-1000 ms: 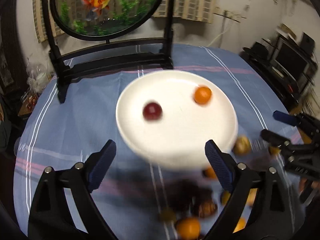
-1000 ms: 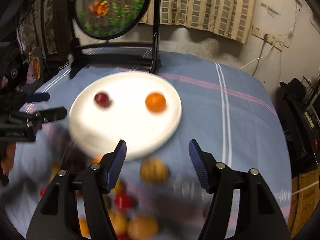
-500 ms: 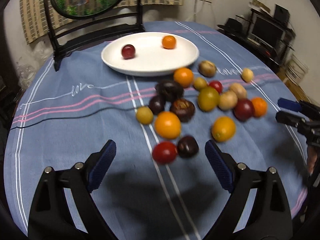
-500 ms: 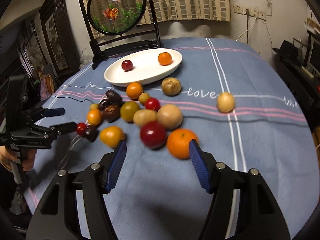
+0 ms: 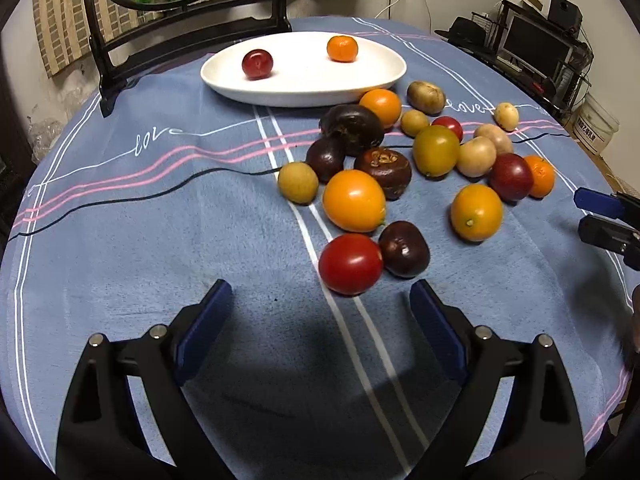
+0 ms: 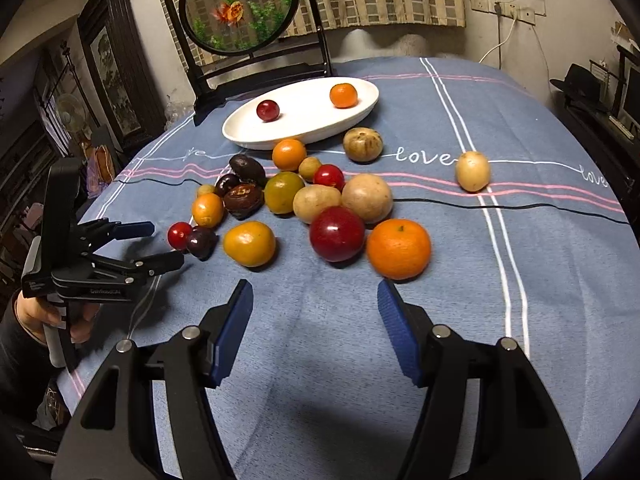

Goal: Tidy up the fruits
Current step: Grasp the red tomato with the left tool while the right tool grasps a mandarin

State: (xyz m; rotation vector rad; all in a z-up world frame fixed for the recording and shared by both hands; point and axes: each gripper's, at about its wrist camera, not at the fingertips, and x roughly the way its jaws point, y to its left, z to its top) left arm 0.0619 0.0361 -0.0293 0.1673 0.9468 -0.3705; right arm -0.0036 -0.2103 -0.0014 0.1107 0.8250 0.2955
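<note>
Fruits, loose lot: roughly eighteen pieces are clustered on the cloth toward the middle of the counter [image 5: 120, 240], just in front of the white plate [image 5: 384, 76]. Two pieces are already plated: a dark red plum [image 5: 257, 64] and a small mandarin [image 5: 342, 49], set well apart from each other. The task is judged barely begun; nearly the whole lot remains to be moved.

Nearest pieces: a glossy red tomato [image 5: 350, 263] is seen touching a dull purple-brown fruit [image 5: 404, 249]; a large smooth orange fruit [image 5: 354, 200] lies just behind them. In the right view, a shiny red plum [image 6: 337, 233] and a pebbled mandarin [image 6: 399, 249] lie closest. Tan, matte, rounded fruits and one olive-green one are noted mid-cluster; one pale fruit [image 6: 473, 171] is set apart toward the right edge.

Plate: glazed, shallow, oval-looking, placed toward the far edge before a black-framed round screen [image 6: 239, 6].

Cloth: blue, soft nap, striped pink, white and black.

Left hand-held gripper [image 5: 320, 324]: jaws spread wide, nothing held, aimed at the tomato. Right hand-held gripper [image 6: 314, 324]: likewise spread and unloaded, short of the mandarin.
</note>
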